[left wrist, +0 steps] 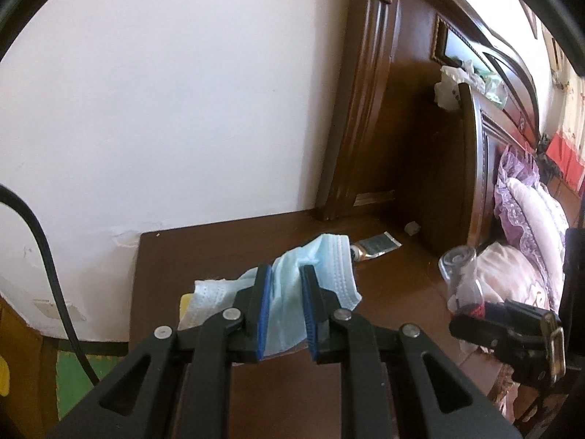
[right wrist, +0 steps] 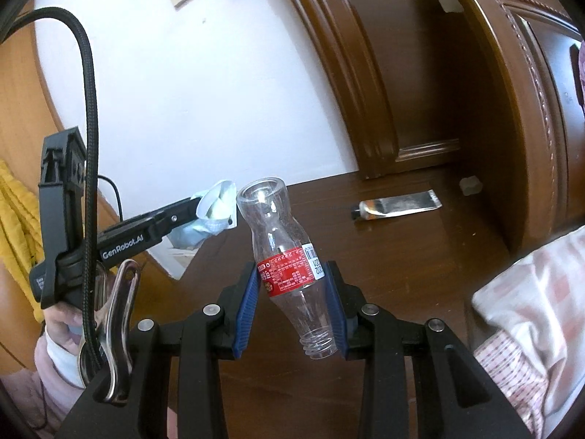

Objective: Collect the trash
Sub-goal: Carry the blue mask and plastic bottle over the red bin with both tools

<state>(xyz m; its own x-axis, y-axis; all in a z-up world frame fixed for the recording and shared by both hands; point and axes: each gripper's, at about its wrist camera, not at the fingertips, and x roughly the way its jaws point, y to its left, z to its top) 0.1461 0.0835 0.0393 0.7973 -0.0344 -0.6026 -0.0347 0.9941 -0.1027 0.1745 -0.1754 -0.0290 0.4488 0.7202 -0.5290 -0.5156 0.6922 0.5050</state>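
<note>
My left gripper (left wrist: pixel 286 272) is shut on a crumpled light blue face mask (left wrist: pixel 325 274), lifted above the brown nightstand (left wrist: pixel 175 256). In the right wrist view that left gripper (right wrist: pixel 215 206) reaches in from the left with the face mask (right wrist: pixel 214 216) bunched at its tip. My right gripper (right wrist: pixel 292 274) is shut on a clear plastic bottle (right wrist: pixel 289 252) with a red label, held upside down, its open neck pointing toward the camera. The same bottle (left wrist: pixel 459 267) shows at the right of the left wrist view. A squeezed silver tube (right wrist: pixel 396 206) and a small white scrap (right wrist: pixel 470 185) lie on the nightstand (right wrist: pixel 420 256).
A dark wooden headboard (left wrist: pixel 475 168) rises behind the nightstand, with crumpled tissue (left wrist: pixel 448 86) on its top ledge. Pink bedding (right wrist: pixel 530 311) lies at the right. A white wall (left wrist: pixel 164 109) stands to the left. A person's hand (right wrist: pixel 62 323) grips the left tool.
</note>
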